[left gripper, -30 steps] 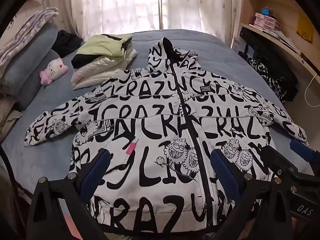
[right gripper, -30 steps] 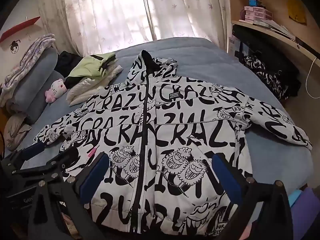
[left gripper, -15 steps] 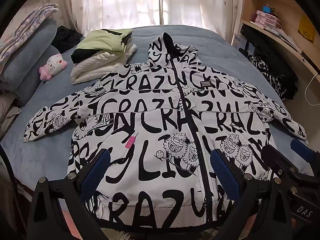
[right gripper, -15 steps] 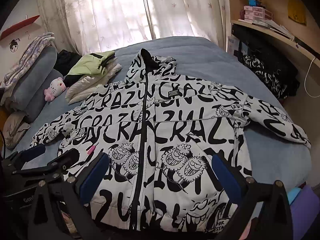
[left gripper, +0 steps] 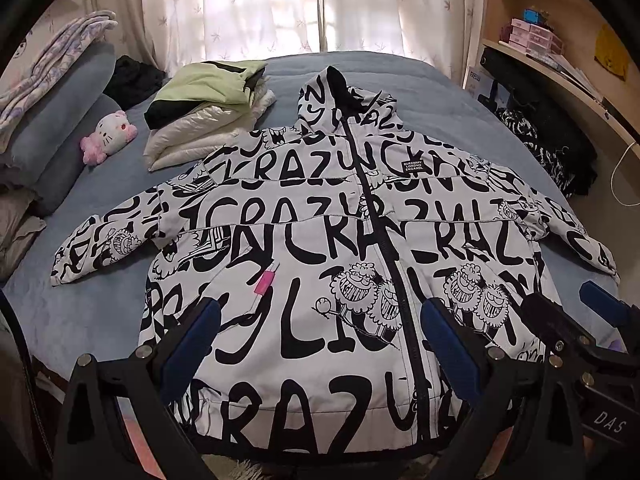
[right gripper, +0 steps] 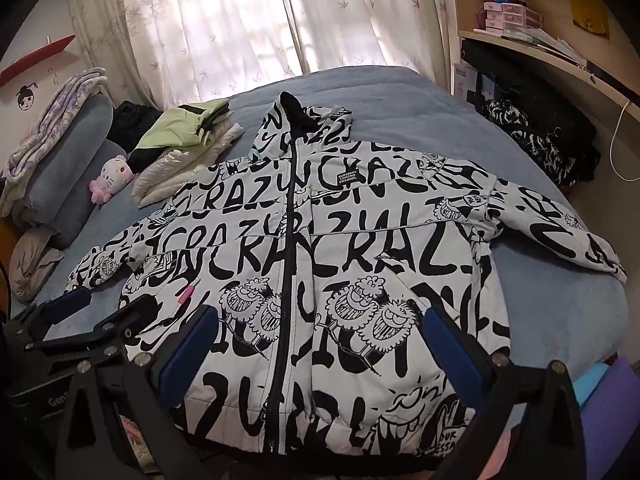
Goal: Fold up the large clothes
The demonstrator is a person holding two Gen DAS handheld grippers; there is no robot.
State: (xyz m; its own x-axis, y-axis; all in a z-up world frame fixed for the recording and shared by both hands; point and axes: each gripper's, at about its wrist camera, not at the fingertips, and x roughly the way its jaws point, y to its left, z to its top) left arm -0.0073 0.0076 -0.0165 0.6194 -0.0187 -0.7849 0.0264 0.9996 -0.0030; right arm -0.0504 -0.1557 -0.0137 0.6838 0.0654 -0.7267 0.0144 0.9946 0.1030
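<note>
A large white hooded jacket (left gripper: pixel 304 240) with black lettering lies flat on the blue bed (left gripper: pixel 432 92), zipped, front up, sleeves spread to both sides and hood pointing toward the window. A pink tag (left gripper: pixel 265 282) sits on its left pocket. My left gripper (left gripper: pixel 320 332) hovers open above the jacket's hem, nothing between its blue pads. In the right wrist view the same jacket (right gripper: pixel 360 248) fills the middle. My right gripper (right gripper: pixel 320 336) also stands open over the hem. Each gripper shows at the edge of the other's view.
A stack of folded clothes (left gripper: pixel 204 120), green on top, lies at the bed's back left, beside a pink plush cat (left gripper: pixel 110 134) and grey pillows (left gripper: pixel 60 128). A wooden shelf (left gripper: pixel 560 64) and dark clothing (left gripper: pixel 548 148) stand at the right. Curtains (left gripper: pixel 312 4) hang behind.
Both grippers have drawn back a little from the jacket and risen, so more of its hem shows. The jacket itself has not moved.
</note>
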